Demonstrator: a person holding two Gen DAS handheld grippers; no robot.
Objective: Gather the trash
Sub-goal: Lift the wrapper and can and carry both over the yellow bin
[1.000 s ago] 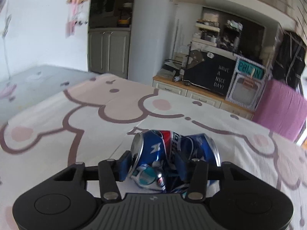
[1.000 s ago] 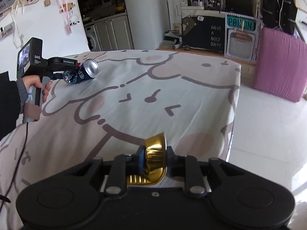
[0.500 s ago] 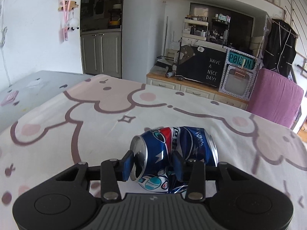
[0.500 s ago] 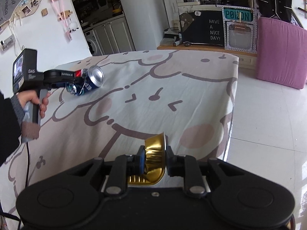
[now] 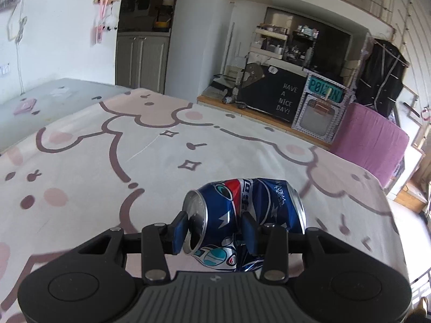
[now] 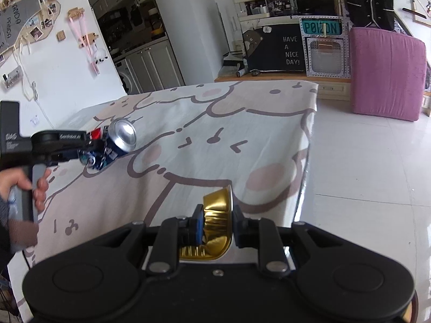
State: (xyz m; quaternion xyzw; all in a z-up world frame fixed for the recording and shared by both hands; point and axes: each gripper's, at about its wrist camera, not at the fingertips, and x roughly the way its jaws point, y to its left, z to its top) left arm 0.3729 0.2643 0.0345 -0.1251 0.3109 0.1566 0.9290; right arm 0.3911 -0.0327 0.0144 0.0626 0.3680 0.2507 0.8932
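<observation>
A crushed blue soda can is clamped between the pads of my left gripper, held above the cartoon-print bedsheet. The can's open top faces left, against the left pad. In the right wrist view the same can shows at the left, carried by the left gripper with a person's hand on its handle. My right gripper is shut on a crumpled gold foil cup, held over the bed's near right corner.
The bed's right edge drops to a pale tiled floor. A pink cushion block stands on the floor beyond, beside a low cabinet with a black "HAVE A NICE DAY!" sign. A white wall rises behind the bed on the left.
The left gripper has carried the can across the bed towards its right side, rising a little. The right gripper drifted with the gold cup still clamped.
</observation>
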